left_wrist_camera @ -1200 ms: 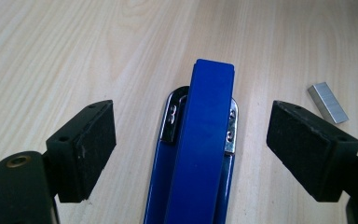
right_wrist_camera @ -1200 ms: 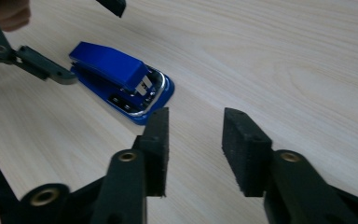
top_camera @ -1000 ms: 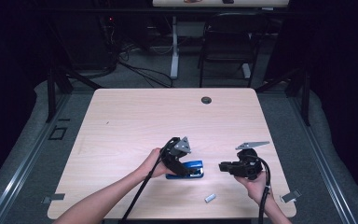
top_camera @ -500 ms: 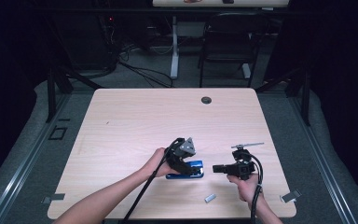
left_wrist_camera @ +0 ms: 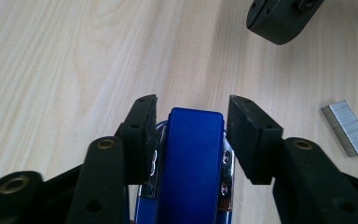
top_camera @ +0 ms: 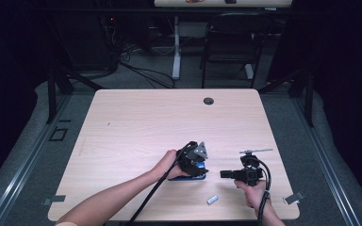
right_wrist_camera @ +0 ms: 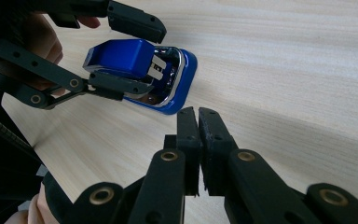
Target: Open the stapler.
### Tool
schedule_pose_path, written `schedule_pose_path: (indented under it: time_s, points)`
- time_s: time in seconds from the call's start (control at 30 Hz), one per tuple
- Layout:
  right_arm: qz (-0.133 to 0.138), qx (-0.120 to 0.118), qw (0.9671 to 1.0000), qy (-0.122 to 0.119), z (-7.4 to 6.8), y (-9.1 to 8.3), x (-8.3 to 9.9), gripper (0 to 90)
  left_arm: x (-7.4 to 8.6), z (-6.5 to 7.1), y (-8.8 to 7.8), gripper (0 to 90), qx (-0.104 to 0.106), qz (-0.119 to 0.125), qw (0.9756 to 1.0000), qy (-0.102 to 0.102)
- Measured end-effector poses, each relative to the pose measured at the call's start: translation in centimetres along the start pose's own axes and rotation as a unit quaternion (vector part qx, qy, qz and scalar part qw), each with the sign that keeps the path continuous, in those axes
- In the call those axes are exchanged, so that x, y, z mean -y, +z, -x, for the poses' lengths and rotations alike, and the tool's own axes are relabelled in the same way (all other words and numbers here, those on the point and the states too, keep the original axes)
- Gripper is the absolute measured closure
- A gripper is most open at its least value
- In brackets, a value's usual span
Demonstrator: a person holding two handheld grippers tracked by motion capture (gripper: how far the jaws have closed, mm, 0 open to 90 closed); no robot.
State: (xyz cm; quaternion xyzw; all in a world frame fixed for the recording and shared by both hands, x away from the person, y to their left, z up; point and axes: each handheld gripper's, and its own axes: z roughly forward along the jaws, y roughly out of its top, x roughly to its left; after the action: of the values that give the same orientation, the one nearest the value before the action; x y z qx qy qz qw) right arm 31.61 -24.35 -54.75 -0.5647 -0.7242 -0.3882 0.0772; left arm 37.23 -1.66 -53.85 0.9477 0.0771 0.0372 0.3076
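Note:
A blue stapler (top_camera: 195,177) (left_wrist_camera: 191,163) (right_wrist_camera: 130,58) lies on the wooden table (top_camera: 146,127), near its front edge. My left gripper (top_camera: 200,172) (left_wrist_camera: 193,100) (right_wrist_camera: 142,63) straddles the stapler's end, and its jaws have just been closing on it. One pad rests against the chrome side; a thin gap remains at the other. My right gripper (top_camera: 221,174) (right_wrist_camera: 198,112) (left_wrist_camera: 279,18) is shut on nothing and points at the stapler from a short way to its right. A strip of staples (top_camera: 211,199) (left_wrist_camera: 347,128) lies loose in front of both.
A round cable hole (top_camera: 209,100) sits at the table's far edge. Tape marks (top_camera: 292,197) lie by the front corners. A dark chair (top_camera: 231,42) and cables stand on the floor beyond the table.
The left gripper has slid a little rightward along the stapler and narrowed its jaws around it. The right gripper has turned to point left at the stapler.

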Motion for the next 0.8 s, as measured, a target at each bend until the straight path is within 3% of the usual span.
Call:
schedule_pose_path:
  time_s: [0.1, 0.17, 0.33, 0.53, 0.8]
  points:
    - [-0.002, -0.001, 1.0, 0.001, 0.0, 0.0, 0.1, 88.0, 0.0, 0.0, 0.1, 63.6, -0.002, 0.005, 1.0, 0.0]
    - [0.001, -0.004, 1.0, 0.007, 0.1, 0.1, 0.1, 88.0, 0.2, -0.2, 0.0, 64.2, 0.003, 0.011, 0.9999, 0.004]
    - [0.004, -0.012, 0.9998, 0.017, 0.0, 1.0, 0.0, 88.1, 0.3, -0.2, 0.1, 64.7, 0.004, 0.02, 0.9997, 0.016]
    - [0.0, -0.027, 0.9986, 0.045, 0.1, 2.5, -0.2, 88.9, 0.6, -0.7, -0.1, 61.1, 0.017, 0.023, 0.9996, -0.001]
    - [0.006, -0.029, 0.9982, 0.052, 0.3, 2.9, -0.5, 89.5, 0.6, -0.7, -0.2, 60.3, 0.024, 0.006, 0.9997, -0.002]
